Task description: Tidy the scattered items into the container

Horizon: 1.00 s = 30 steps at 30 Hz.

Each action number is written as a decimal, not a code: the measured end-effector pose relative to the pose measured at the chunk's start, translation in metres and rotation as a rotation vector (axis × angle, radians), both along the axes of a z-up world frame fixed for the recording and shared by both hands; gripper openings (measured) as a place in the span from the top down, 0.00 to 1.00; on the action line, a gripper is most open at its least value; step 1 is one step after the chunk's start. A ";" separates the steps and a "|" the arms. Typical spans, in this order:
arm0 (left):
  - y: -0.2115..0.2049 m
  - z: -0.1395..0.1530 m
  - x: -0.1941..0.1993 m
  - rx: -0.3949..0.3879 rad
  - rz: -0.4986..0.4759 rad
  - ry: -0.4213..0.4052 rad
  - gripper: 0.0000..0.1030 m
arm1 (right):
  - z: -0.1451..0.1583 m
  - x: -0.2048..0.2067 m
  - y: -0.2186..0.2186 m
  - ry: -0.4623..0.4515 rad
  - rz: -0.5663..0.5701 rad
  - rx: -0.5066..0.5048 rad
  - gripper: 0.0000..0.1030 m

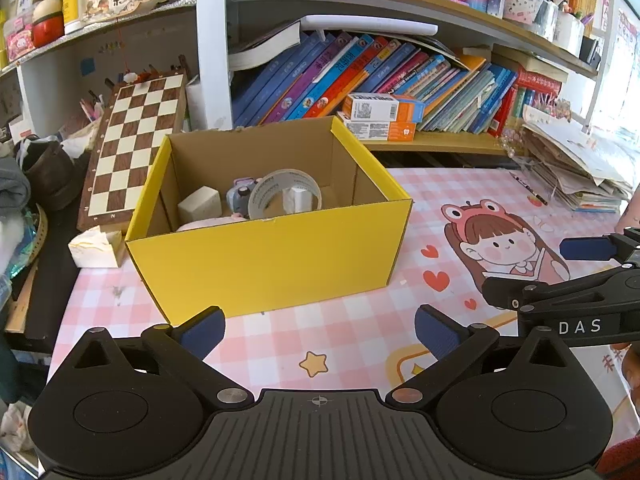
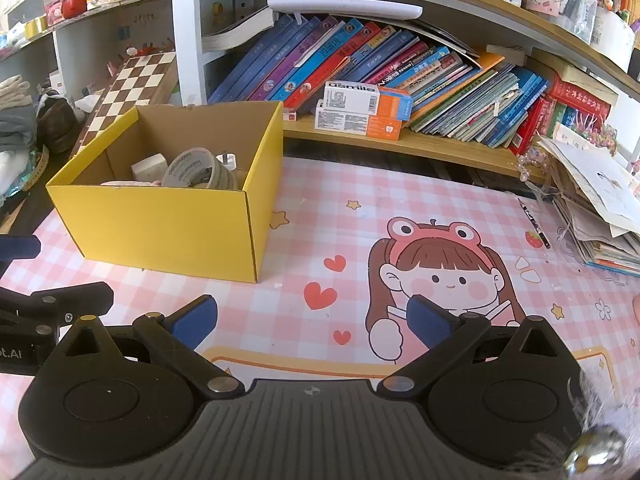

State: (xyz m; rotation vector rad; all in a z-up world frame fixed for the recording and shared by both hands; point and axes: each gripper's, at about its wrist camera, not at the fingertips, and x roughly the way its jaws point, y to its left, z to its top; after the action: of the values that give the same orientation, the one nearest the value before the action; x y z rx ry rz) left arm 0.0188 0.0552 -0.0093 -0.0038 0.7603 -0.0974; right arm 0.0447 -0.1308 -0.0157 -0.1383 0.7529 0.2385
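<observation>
- The counter (image 2: 320, 200), under a pink checked mat with a cartoon girl in a frog hat, carried the yellow cardboard box (image 1: 264, 264), which stood open-topped at about 11 o'clock from the left hand-held gripper and about 10 o'clock from the right one.
- Behind the counter, a low shelf of leaning books (image 1: 360, 76) ran from 12 to 2 o'clock, with two orange-and-white cartons (image 2: 360, 110) stacked in front of them.
- A chessboard (image 1: 132, 144) leaned behind the box at its 10 o'clock corner.
- Inside the box, a roll of clear tape (image 1: 285, 192) stood on edge toward the middle, tilted against the other contents.
- A white block (image 1: 200, 203) sat at the tape's 9 o'clock, and a small blue-grey toy (image 1: 239, 196) lay between the two, touching the tape.
- A pale pink item (image 1: 212, 224) lay low against the near wall; its kind could not be told.
- The left hand-held gripper (image 1: 319, 330) was released, blue pads wide apart over the mat, gripping nothing.
- The right hand-held gripper (image 2: 313, 322) was likewise spread and empty, above the cartoon girl.
</observation>
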 end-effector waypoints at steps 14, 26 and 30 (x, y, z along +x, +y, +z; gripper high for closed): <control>0.002 -0.001 -0.002 -0.029 -0.002 0.009 0.00 | 0.001 -0.001 0.000 -0.004 0.003 -0.002 0.00; 0.004 -0.003 0.000 -0.036 0.003 0.024 0.00 | -0.001 -0.003 0.002 0.001 0.002 -0.004 0.00; 0.004 -0.004 0.001 -0.036 0.005 0.032 0.00 | -0.002 -0.002 0.003 0.006 0.002 -0.006 0.00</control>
State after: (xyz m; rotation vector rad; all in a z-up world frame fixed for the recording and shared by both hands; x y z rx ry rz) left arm 0.0196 0.0588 -0.0133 -0.0411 0.7899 -0.1062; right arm 0.0426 -0.1276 -0.0178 -0.1441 0.7591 0.2383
